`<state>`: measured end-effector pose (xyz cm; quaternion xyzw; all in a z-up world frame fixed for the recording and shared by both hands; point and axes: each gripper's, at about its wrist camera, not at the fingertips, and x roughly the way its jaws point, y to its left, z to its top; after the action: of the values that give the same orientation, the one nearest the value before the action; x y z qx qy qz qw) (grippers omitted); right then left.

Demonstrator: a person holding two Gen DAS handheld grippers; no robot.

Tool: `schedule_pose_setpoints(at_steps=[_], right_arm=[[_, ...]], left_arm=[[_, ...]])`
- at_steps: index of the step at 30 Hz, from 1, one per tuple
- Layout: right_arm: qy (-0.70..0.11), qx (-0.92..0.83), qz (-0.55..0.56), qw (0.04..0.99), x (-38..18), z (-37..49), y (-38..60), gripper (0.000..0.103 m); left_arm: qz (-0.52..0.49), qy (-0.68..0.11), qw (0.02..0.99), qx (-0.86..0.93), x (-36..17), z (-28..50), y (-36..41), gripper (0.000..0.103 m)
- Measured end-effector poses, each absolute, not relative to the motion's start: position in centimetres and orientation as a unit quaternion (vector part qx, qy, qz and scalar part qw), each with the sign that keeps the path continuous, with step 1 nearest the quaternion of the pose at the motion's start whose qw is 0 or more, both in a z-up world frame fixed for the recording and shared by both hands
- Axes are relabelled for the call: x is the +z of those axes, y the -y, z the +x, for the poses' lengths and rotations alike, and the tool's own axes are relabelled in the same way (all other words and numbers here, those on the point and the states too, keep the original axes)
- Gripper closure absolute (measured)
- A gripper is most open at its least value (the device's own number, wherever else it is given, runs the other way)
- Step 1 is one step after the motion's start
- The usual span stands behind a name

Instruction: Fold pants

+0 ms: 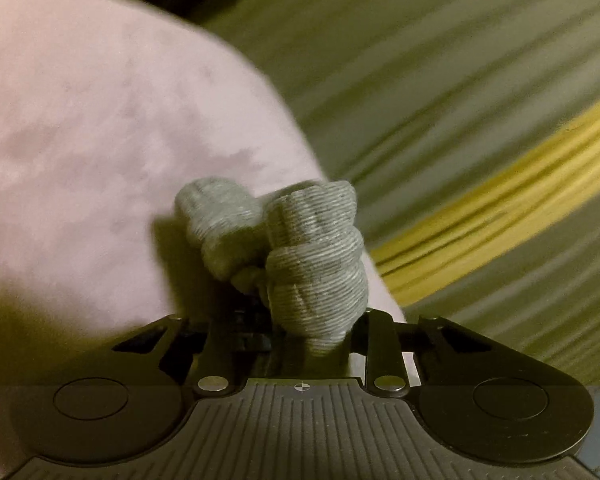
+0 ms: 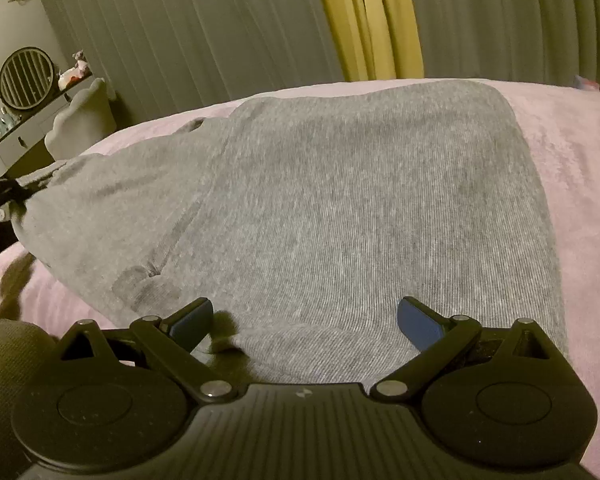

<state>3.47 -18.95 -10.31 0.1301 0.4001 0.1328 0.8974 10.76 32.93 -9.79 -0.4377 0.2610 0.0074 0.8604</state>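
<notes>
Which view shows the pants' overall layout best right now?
The right wrist view: the grey pants spread across the pink blanket, ahead of the open right gripper. The left wrist view shows only a bunched wad clamped in the left gripper.

The pants (image 2: pixel 340 208) are lying spread on the bed (image 2: pixel 580 168), with curtains (image 2: pixel 372 20) hanging behind it. The right hand-held gripper (image 2: pixel 305 320) is sitting at their near edge; the left hand-held gripper (image 1: pixel 296 320) is pinching a bunched part at their left end.
</notes>
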Motion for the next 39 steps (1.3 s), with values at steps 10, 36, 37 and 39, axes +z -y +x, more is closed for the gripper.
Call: schedule_pose_setpoints(at_steps=[10,36,37,39], right_arm=[[-0.345,0.067,0.231,0.908,-6.5,2.5,24.1,0.005],[-0.380,0.095,0.449,0.803,-8.8,3.4,31.7,0.004],[-0.397,0.093,0.459,0.789,-9.5,3.9,31.3,0.005],[-0.420,0.096,0.487,0.760,-11.2,5.0,31.0,0.009]], left_arm=[[-0.184,-0.162,0.960,-0.132,5.1,7.3,-15.7,0.075],[-0.185,-0.384,0.899,-0.100,-4.3,4.1,-6.7,0.003],[-0.210,-0.384,0.896,-0.077,-4.9,4.1,-7.9,0.003],[-0.267,-0.388,0.881,-0.045,-6.1,4.5,-10.4,0.003]])
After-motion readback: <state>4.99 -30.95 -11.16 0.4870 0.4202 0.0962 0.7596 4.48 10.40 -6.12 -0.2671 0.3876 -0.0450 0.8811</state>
